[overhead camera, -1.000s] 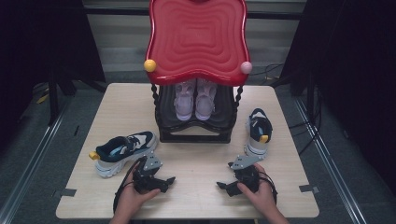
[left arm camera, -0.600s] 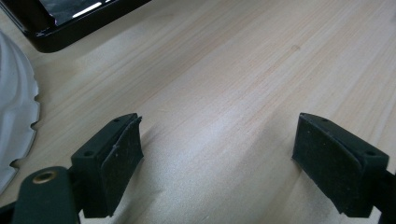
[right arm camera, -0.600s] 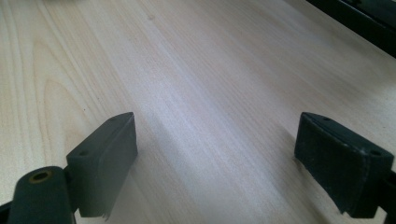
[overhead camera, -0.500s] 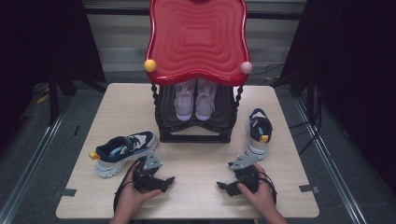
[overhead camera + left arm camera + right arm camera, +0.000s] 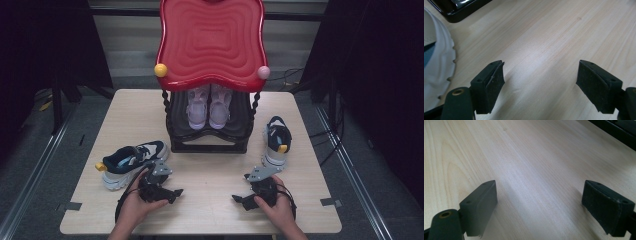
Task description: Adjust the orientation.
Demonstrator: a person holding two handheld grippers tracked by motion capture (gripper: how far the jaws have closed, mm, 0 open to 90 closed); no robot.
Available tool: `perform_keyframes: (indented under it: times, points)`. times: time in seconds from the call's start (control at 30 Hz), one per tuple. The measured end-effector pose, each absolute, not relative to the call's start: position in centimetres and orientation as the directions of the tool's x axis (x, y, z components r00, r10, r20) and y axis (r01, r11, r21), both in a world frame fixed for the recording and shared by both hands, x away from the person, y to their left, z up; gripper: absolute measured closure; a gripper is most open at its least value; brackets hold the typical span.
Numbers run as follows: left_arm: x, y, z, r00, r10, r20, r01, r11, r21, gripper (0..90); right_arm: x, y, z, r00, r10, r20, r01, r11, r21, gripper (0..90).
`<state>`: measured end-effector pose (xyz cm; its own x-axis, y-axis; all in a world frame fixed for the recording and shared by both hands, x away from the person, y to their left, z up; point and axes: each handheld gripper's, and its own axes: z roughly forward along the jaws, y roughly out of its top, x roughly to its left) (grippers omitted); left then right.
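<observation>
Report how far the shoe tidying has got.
Done: a pale pair sits on the black rack. In hand: nothing; left gripper and right gripper are open over bare table. Left: two dark sneakers, one left, one right, on the table.

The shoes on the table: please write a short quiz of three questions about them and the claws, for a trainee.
1. True or false: the left claw holds the dark blue shoe.
2. How many shoes stand on the black rack under the red top?
3. The shoe near the right claw has its yellow tab at: A) the end nearest the person, B) the far end.

Key: 1 false, its jaws are open over bare table; 2 two, a pale pair; 3 A.
</observation>
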<state>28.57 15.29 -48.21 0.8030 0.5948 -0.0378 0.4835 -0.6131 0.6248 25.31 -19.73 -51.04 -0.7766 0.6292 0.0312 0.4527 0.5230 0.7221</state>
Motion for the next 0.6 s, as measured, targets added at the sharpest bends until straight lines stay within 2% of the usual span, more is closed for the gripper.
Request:
perform_keyframes:
  times: [0.3,0.6]
  points:
    - [29.2,15.5,-46.9,0.822,0.569,-0.032,0.486,-0.671,0.560,22.7,25.3,-19.7,-51.0,-0.777,0.629,0.031,0.453,0.523,0.722,12.4]
    - [29.4,16.3,-45.0,0.810,0.585,-0.020,0.490,-0.659,0.570,22.8,25.3,-19.7,-51.0,-0.777,0.629,0.031,0.452,0.522,0.723,12.4]
